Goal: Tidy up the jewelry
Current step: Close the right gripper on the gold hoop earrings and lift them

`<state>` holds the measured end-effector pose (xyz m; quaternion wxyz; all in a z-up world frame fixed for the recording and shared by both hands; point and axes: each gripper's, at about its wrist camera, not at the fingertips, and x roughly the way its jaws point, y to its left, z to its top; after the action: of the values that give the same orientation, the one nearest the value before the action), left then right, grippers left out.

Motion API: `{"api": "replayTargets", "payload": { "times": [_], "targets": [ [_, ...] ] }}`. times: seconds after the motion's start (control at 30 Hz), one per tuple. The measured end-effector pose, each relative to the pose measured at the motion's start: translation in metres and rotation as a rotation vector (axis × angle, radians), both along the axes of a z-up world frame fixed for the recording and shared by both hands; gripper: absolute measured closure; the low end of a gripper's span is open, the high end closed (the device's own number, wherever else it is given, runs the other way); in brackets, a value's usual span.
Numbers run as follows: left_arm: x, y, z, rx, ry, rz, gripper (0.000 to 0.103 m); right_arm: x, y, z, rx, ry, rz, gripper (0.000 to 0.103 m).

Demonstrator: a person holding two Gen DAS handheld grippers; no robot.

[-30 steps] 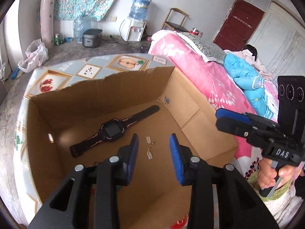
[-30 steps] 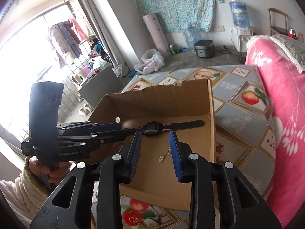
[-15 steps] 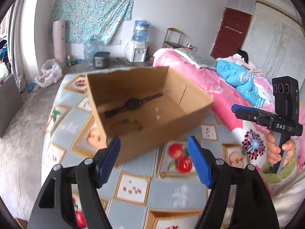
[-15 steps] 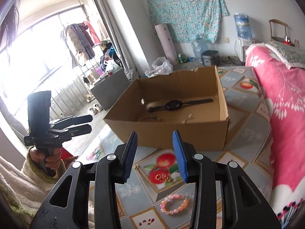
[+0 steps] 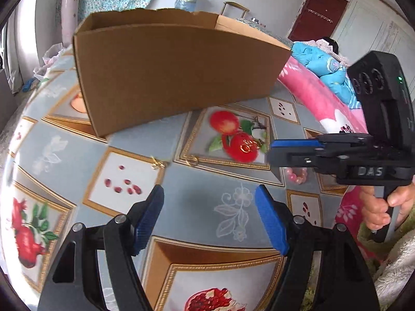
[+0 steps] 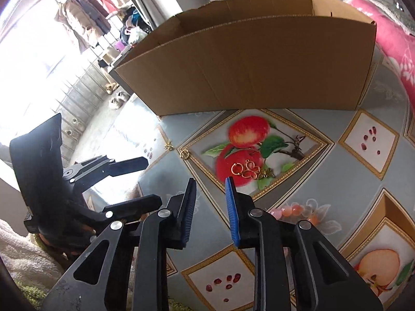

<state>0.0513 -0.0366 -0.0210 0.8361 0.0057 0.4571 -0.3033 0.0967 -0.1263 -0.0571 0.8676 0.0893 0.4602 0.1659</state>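
A gold earring cluster [image 6: 249,169] lies on the red fruit print of the tablecloth; it also shows in the left wrist view [image 5: 248,146]. Two small gold pieces [image 5: 158,165] [image 5: 192,160] lie left of it, also in the right wrist view [image 6: 168,147] [image 6: 184,154]. A pink bead bracelet [image 6: 294,211] lies by my right gripper, seen too in the left wrist view [image 5: 297,176]. The cardboard box [image 5: 176,75] [image 6: 254,64] stands behind them; its inside is hidden. My left gripper [image 5: 208,217] is open and empty low over the cloth. My right gripper [image 6: 210,207] is open and empty, just short of the cluster.
The table wears a grey cloth with fruit prints [image 5: 207,197]. A pink bed [image 5: 313,96] lies to the right. The other gripper shows in each view, the right one [image 5: 293,153] and the left one [image 6: 135,181]. A window and clothes rack [image 6: 85,20] are at the left.
Both grippers have pulled back out of the box and dropped low over the cloth in front of it. The left jaws have opened wider. The box interior is out of sight now.
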Motion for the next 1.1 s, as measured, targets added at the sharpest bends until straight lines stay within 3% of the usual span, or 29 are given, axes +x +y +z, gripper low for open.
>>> {"api": "replayTargets", "payload": {
  "times": [0.2,0.67,0.83,1.1],
  "targets": [
    [0.001,-0.01,-0.007,0.046,-0.048,-0.017,0.04,0.015,0.008,-0.013,-0.099,0.037,-0.029,0.086],
    [0.018,-0.017,-0.01,0.111,-0.104,-0.036,0.071,0.026,0.027,-0.012,-0.219,-0.027,-0.001,0.086],
    [0.02,-0.021,-0.011,0.142,-0.128,-0.046,0.073,0.023,0.035,-0.014,-0.284,-0.064,0.022,0.086],
    [0.025,-0.03,-0.012,0.188,-0.16,-0.051,0.074,0.021,0.039,-0.018,-0.307,-0.087,0.031,0.086]
  ]
}}
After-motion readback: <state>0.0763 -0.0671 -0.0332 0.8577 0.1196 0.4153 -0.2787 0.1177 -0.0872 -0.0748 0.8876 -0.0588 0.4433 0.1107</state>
